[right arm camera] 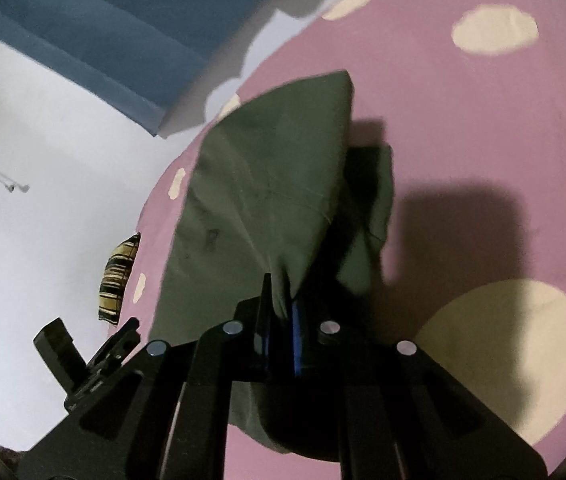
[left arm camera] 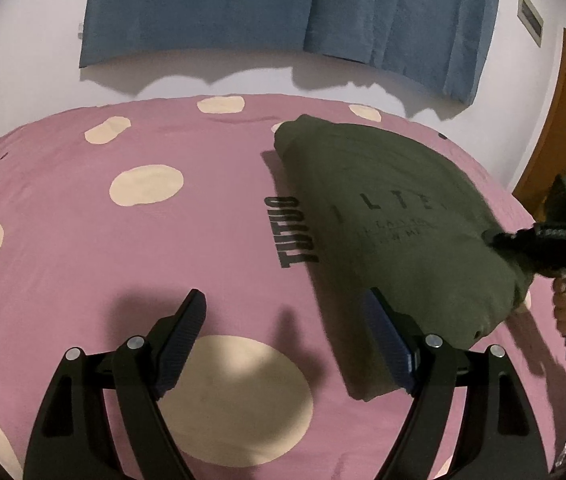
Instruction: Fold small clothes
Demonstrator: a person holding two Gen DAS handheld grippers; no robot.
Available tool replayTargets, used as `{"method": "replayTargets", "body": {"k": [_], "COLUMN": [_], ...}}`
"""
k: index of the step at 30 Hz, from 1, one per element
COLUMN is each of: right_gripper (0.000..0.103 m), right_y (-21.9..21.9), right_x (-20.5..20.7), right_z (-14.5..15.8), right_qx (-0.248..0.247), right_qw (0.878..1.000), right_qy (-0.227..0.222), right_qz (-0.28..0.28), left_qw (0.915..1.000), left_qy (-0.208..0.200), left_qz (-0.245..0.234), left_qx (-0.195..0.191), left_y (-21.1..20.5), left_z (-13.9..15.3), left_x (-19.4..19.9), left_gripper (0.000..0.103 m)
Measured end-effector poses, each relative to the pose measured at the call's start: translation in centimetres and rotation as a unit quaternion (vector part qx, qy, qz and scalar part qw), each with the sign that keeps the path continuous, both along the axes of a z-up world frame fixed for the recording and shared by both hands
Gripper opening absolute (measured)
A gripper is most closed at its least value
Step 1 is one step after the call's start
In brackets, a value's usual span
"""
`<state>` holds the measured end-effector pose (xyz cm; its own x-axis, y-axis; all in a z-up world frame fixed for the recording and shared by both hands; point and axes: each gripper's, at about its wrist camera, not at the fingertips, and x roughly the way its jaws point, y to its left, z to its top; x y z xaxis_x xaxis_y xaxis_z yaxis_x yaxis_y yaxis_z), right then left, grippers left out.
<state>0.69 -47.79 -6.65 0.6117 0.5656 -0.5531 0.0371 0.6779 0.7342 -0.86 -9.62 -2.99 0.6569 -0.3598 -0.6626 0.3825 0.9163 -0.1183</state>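
A dark olive t-shirt (left arm camera: pixel 395 216) with black lettering lies partly folded on the right of a pink bedsheet (left arm camera: pixel 123 240). My left gripper (left arm camera: pixel 283 340) is open and empty, hovering over the sheet just left of the shirt's near edge. My right gripper (left arm camera: pixel 495 238) is shut on the shirt's right edge and lifts it off the bed. In the right wrist view the shirt (right arm camera: pixel 267 184) hangs pinched between my closed fingers (right arm camera: pixel 281 312), its fabric draping forward onto the sheet.
The bedsheet has large cream dots (left arm camera: pixel 147 186). A white wall with blue curtains (left arm camera: pixel 283 12) stands behind the bed. A wooden door (left arm camera: pixel 563 128) is at the right. A striped cushion (right arm camera: pixel 117 276) lies at the bed's far edge.
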Motion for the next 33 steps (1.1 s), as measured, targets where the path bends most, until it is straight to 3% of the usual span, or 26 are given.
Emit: {"method": "replayTargets", "body": {"k": [5,11,18,23,25,27,29,33], "right_gripper": [0.008,0.010,0.019,0.034,0.052,0.062,0.067,0.073], "right_y": [-0.4,0.1,-0.6,-0.8,-1.1,-1.5,-1.9,-2.2], "right_x": [0.3,0.1,-0.8,-2.5,-3.3,-4.4,-5.3,-6.1], "right_z": [-3.0,-2.3,-2.2,-1.6,-1.1,-0.5,-0.2,-0.7], "right_qx": [0.043,0.044,0.048,0.041,0.035,0.021,0.020,0.020], "right_qw": [0.999,0.999,0.998,0.998,0.998,0.998,0.998,0.998], "right_qy": [0.011,0.008,0.008,0.006,0.000,-0.005,-0.008,-0.002], "right_qz": [-0.008,-0.014,-0.030,-0.046,-0.052,-0.063,-0.065,-0.061], "left_qw": [1.0000,0.9999,0.9997,0.9995,0.9994,0.9990,0.9972,0.9872], "left_qy": [-0.001,0.006,0.017,0.021,0.024,0.029,0.047,0.101], "left_qz": [-0.004,-0.009,-0.016,-0.022,-0.027,-0.032,-0.044,-0.075], "left_qx": [0.004,0.006,0.004,0.002,-0.003,-0.011,-0.037,-0.098], "left_y": [-0.5,-1.0,-1.4,-1.9,-2.0,-2.1,-1.8,-1.5], "left_z": [-0.1,-0.4,-0.8,-0.7,-0.5,-0.3,-0.2,-0.8], "left_x": [-0.2,-0.4,-0.8,-1.2,-1.3,-1.2,-0.8,0.4], "left_gripper": [0.080,0.080,0.080,0.080,0.080,0.080,0.086,0.086]}}
